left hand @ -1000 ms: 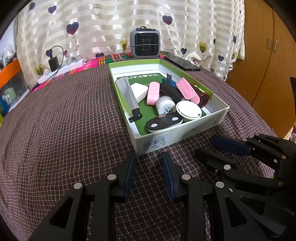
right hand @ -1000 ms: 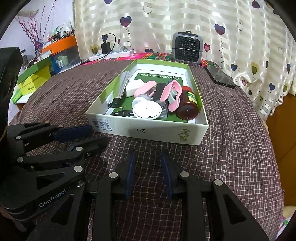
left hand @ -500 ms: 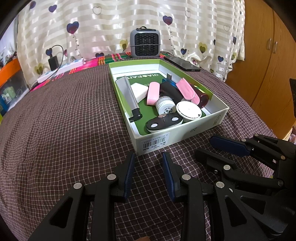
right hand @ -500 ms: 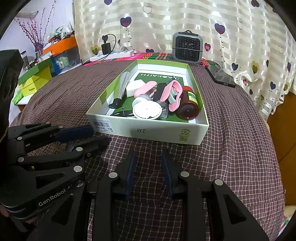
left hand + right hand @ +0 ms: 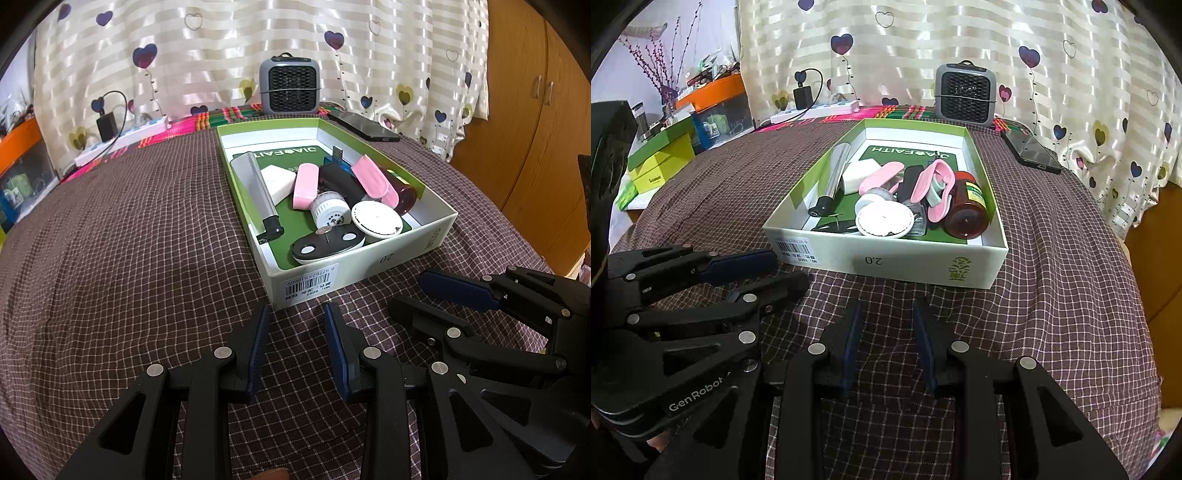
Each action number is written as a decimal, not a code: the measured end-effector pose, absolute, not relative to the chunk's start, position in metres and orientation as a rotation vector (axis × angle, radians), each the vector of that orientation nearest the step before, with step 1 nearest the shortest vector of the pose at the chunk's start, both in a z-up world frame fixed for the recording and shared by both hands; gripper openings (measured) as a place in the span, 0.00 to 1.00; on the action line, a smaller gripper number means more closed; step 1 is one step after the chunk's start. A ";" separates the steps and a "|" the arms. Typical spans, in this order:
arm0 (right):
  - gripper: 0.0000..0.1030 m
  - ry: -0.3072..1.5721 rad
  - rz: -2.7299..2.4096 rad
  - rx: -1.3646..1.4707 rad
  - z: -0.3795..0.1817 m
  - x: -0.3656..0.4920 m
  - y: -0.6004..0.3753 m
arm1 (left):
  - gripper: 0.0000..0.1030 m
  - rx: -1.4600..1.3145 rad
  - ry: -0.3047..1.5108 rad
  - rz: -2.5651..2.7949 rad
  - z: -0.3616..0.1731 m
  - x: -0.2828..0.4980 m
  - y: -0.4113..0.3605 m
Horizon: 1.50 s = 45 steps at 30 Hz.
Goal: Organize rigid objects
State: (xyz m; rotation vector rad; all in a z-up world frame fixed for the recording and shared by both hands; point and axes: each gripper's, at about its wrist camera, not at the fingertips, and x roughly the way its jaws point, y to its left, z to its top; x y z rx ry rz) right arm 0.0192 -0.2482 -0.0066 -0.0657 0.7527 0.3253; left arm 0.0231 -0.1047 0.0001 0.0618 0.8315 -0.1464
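An open white box with a green rim (image 5: 369, 264) (image 5: 908, 264) stands on the checked cloth. Several rigid items lie inside: a silver tube with a black cap (image 5: 258, 192), a white block (image 5: 277, 181), a pink case (image 5: 304, 184), a white round lid (image 5: 375, 219), a black oval piece (image 5: 325, 243) and a dark red jar (image 5: 967, 210). My left gripper (image 5: 296, 317) (image 5: 790, 266) hovers just before the box's near left corner, open and empty. My right gripper (image 5: 886, 310) (image 5: 410, 291) sits beside it in front of the near wall, also open with nothing between its fingers.
A grey fan heater (image 5: 289, 85) and a black phone (image 5: 364, 127) sit behind the box. A power strip with a charger (image 5: 122, 144) lies at the far left. Yellow-green boxes (image 5: 661, 158) stand off the left edge, a wooden wardrobe (image 5: 535, 129) to the right.
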 end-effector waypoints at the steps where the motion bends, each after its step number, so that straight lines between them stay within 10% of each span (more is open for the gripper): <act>1: 0.29 0.753 0.325 -0.065 -0.007 0.019 -0.248 | 0.29 0.060 0.832 -0.147 0.000 0.023 -0.104; 45: 0.30 0.752 0.333 -0.050 -0.007 0.020 -0.248 | 0.30 0.059 0.831 -0.148 0.000 0.023 -0.105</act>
